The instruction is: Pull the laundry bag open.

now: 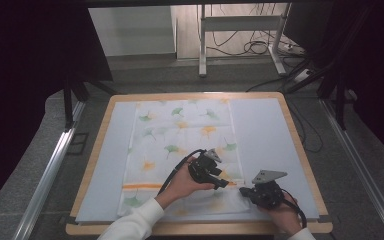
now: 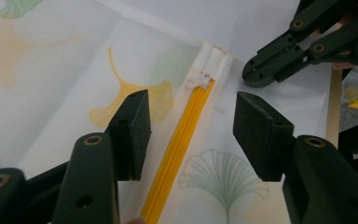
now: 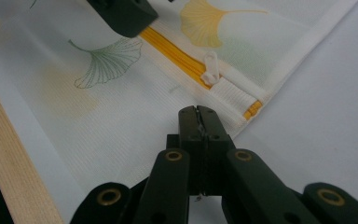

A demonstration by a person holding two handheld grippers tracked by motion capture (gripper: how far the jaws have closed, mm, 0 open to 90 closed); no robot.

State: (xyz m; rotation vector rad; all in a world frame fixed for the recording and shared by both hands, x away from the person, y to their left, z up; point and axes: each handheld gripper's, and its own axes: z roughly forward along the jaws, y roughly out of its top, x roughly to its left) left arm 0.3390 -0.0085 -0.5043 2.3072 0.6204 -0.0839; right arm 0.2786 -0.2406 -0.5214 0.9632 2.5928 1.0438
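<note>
A white mesh bag (image 1: 180, 135) printed with ginkgo leaves lies flat on the pale mat (image 1: 265, 130). A yellow zipper (image 2: 177, 149) runs across its near end, with the white zipper pull (image 2: 199, 82) at the right end of the track. My left gripper (image 2: 191, 126) is open and hangs just above the bag, one jaw on each side of the zipper. My right gripper (image 3: 198, 112) is shut, and its tip rests on the bag's edge just short of the pull (image 3: 210, 67). In the high view the left gripper (image 1: 224, 182) and the right gripper (image 1: 243, 190) nearly meet.
The mat covers a wooden table (image 1: 300, 150) whose front edge (image 1: 195, 229) lies just under my hands. Bare mat stretches to either side of the bag. Metal rails (image 1: 50, 165) flank the table, and cables (image 1: 252, 47) lie on the floor beyond it.
</note>
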